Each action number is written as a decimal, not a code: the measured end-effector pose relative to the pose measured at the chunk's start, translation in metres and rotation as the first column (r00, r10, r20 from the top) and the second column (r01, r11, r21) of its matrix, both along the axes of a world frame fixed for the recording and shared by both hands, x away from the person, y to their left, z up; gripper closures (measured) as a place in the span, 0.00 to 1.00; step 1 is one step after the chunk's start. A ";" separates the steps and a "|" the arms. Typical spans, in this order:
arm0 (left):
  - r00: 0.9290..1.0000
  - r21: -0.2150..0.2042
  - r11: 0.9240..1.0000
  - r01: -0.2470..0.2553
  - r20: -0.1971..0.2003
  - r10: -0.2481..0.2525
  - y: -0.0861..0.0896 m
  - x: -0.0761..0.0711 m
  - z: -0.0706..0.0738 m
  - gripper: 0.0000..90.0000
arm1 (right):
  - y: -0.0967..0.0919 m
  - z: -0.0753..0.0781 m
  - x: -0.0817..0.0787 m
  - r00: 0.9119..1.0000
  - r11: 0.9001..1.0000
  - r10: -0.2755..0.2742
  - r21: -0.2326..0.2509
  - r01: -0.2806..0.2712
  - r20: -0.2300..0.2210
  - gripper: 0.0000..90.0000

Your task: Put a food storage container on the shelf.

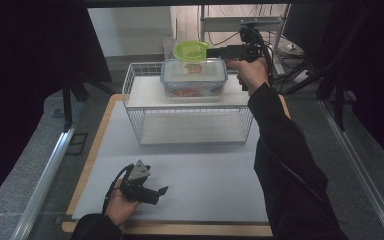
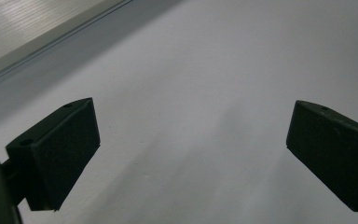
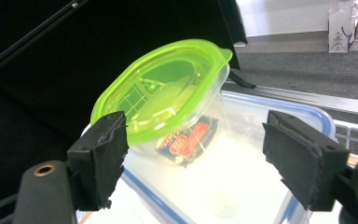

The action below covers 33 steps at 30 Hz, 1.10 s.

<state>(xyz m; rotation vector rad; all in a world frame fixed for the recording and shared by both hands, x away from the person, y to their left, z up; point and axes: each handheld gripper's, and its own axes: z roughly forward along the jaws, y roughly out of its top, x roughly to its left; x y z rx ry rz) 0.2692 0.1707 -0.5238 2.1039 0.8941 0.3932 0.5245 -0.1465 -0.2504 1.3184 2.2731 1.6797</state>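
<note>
The white table top lies bare in front of the wire basket, and the left gripper rests low on it near the front edge, jaws wide apart with nothing between them. The right gripper is up beside the blue-rimmed box on the basket, jaws spread. The green-lidded tub sits on that box just ahead of them, nearer its left jaw, not clamped.

Left tool rests low with jaws apart; right tool reaches forward, jaws apart.
</note>
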 end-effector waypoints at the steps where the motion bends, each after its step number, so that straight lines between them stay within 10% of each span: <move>1: 1.000 0.000 1.000 0.000 0.000 0.000 0.000 0.000 0.000 0.03 | -0.001 -0.001 -0.001 1.000 1.000 0.000 -0.001 0.000 0.008 0.22; 33: 1.000 -0.001 1.000 0.001 0.002 -0.001 -0.001 0.000 0.000 0.03 | -0.019 -0.015 -0.050 0.993 0.995 0.047 -0.087 -0.038 0.109 0.17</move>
